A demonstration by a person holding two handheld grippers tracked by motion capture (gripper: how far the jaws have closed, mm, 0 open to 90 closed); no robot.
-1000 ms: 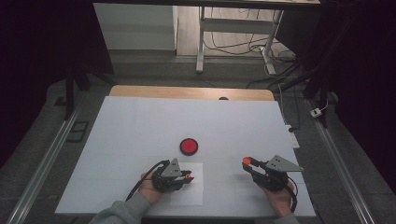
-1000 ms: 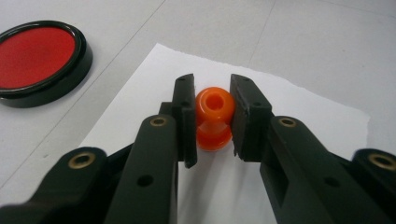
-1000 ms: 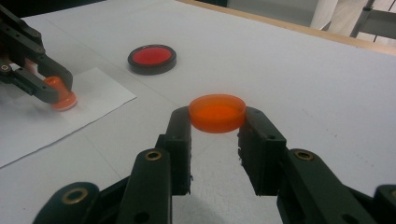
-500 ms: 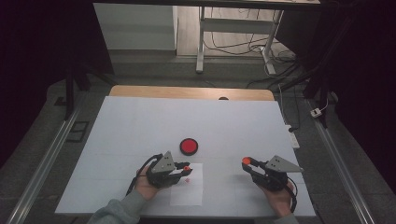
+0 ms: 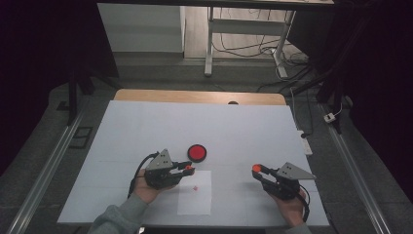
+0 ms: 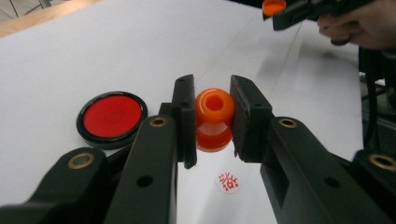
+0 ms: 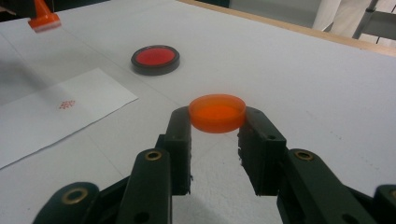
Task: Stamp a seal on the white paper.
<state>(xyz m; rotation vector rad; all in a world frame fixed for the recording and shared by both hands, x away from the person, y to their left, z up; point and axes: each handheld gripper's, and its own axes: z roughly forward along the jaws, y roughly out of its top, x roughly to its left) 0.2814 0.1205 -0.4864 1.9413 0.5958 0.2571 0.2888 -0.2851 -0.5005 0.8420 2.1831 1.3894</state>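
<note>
Since earlier: from the high view we saw our left gripper [image 5: 187,168] lift the orange stamp [image 5: 188,168] off the paper [image 5: 199,200], leaving a red mark [image 5: 195,188].
Left gripper view: jaws pinched the glossy stamp [image 6: 214,119] above the mark [image 6: 228,182], beside the ink pad [image 6: 112,119].
Right gripper view: right gripper [image 7: 217,122] clamped the orange cap [image 7: 217,113].

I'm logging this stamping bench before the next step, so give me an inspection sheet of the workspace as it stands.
Surface: white table top, wooden strip at far edge.
Job's things: orange stamp, orange cap, red ink pad uncovered, paper sheet bearing one red print.
Clutter: nothing seen.
Grippers: left gripper shut on the stamp, above the paper; right gripper shut on the cap.
Cables: one trails from each gripper; more on the floor.
Surroundings: dark; metal frame legs beyond the table.
</note>
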